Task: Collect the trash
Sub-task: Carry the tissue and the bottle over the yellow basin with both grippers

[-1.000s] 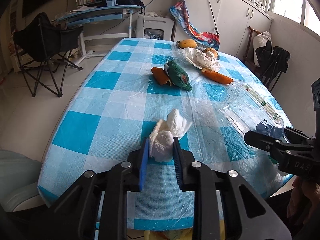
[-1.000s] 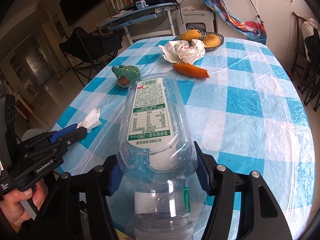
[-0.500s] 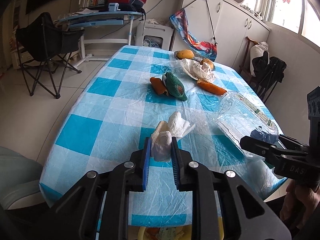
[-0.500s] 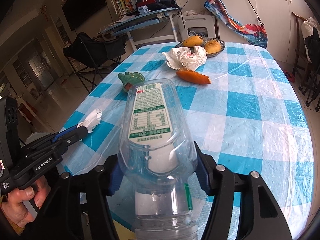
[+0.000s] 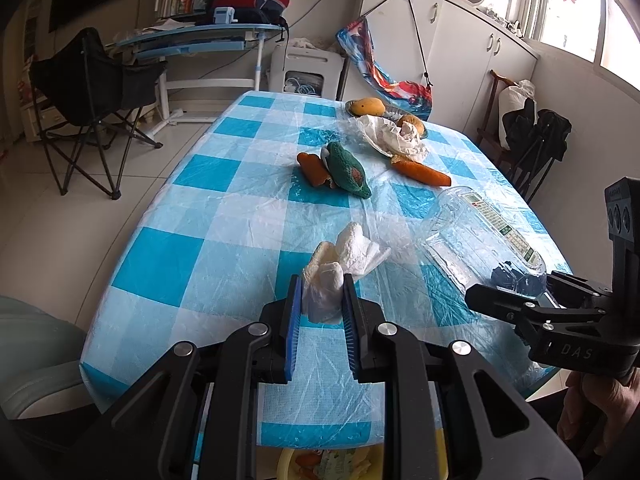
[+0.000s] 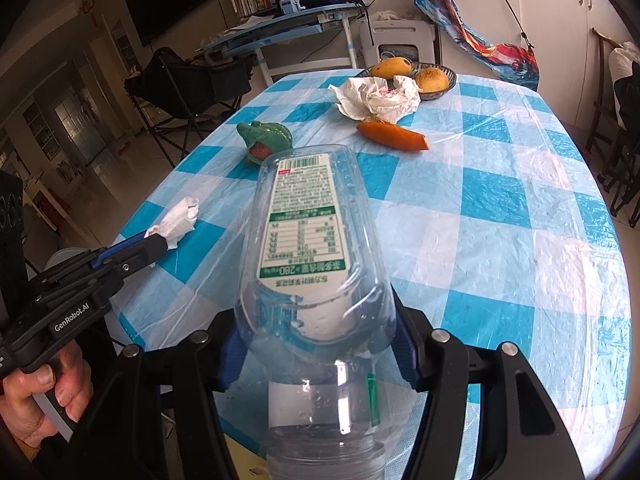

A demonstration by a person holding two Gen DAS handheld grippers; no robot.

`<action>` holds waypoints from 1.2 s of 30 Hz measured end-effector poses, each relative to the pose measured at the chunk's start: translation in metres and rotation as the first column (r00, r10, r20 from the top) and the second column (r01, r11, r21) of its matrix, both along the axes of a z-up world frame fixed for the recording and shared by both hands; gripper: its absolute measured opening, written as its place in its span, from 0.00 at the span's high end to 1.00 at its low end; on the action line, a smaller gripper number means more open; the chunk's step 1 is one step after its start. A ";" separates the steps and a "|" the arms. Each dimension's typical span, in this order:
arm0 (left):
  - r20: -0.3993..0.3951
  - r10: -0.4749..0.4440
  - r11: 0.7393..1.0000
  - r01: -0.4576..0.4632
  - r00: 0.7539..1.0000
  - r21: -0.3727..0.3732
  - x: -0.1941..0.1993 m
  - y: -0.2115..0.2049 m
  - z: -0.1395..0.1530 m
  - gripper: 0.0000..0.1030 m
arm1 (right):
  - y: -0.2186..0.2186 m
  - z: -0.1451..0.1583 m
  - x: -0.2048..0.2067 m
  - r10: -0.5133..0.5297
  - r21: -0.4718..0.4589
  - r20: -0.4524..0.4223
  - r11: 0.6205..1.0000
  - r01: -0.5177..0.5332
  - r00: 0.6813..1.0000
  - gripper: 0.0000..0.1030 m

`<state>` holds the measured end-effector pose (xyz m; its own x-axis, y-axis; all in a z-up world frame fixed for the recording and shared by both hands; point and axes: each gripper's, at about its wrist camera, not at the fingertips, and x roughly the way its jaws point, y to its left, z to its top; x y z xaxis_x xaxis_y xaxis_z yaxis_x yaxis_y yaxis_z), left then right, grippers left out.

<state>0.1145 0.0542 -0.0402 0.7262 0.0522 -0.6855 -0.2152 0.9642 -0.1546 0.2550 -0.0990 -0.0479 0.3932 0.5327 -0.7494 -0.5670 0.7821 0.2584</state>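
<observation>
My left gripper (image 5: pixel 319 300) is shut on a crumpled white tissue (image 5: pixel 336 268), held above the near edge of the blue-checked table (image 5: pixel 224 216). The tissue also shows in the right wrist view (image 6: pixel 176 220) at the tip of the left gripper (image 6: pixel 154 244). My right gripper (image 6: pixel 316 344) is shut on an empty clear plastic bottle (image 6: pixel 308 248) with a green-and-white label, base pointing away. The bottle (image 5: pixel 484 236) and right gripper (image 5: pixel 516 300) show at the right of the left wrist view. A large crumpled white wrapper (image 6: pixel 376 98) lies at the table's far end.
A green plush toy (image 5: pixel 346 170), an orange piece beside it (image 5: pixel 314 170), a carrot-like piece (image 5: pixel 420 171) and a fruit bowl (image 6: pixel 420 74) sit on the table. A yellow bin (image 5: pixel 332 460) shows below the near edge. A folding chair (image 5: pixel 88 92) stands left.
Both grippers have drawn back and risen a little from the table, the left with the tissue, the right with the bottle. The yellow bin has come into view below.
</observation>
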 end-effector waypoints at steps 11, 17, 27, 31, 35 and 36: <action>0.003 -0.002 1.000 0.002 1.000 0.004 0.001 -0.004 -0.001 0.82 | -0.011 0.007 0.006 -0.007 0.149 -0.072 0.989 0.018 0.997 0.43; 0.014 -0.009 1.000 0.009 1.000 0.015 -0.002 -0.007 0.004 0.82 | -0.009 0.015 -0.001 0.009 0.175 -0.063 0.985 0.002 0.998 0.43; 0.051 -0.028 0.998 0.025 0.998 0.053 -0.015 -0.013 0.020 0.82 | -0.008 0.021 -0.021 0.027 0.211 -0.064 0.977 -0.013 0.998 0.43; 0.060 -0.026 0.998 0.023 0.998 0.052 -0.020 -0.012 0.024 0.82 | -0.006 0.020 -0.031 0.036 0.217 -0.071 0.976 -0.020 0.997 0.43; 0.067 -0.022 0.999 0.018 0.998 0.051 -0.025 -0.011 0.027 0.82 | -0.004 0.019 -0.040 0.048 0.224 -0.083 0.974 -0.029 0.995 0.43; 0.069 -0.021 0.999 0.017 0.997 0.050 -0.027 -0.010 0.028 0.82 | -0.004 0.018 -0.043 0.053 0.227 -0.088 0.973 -0.032 0.995 0.43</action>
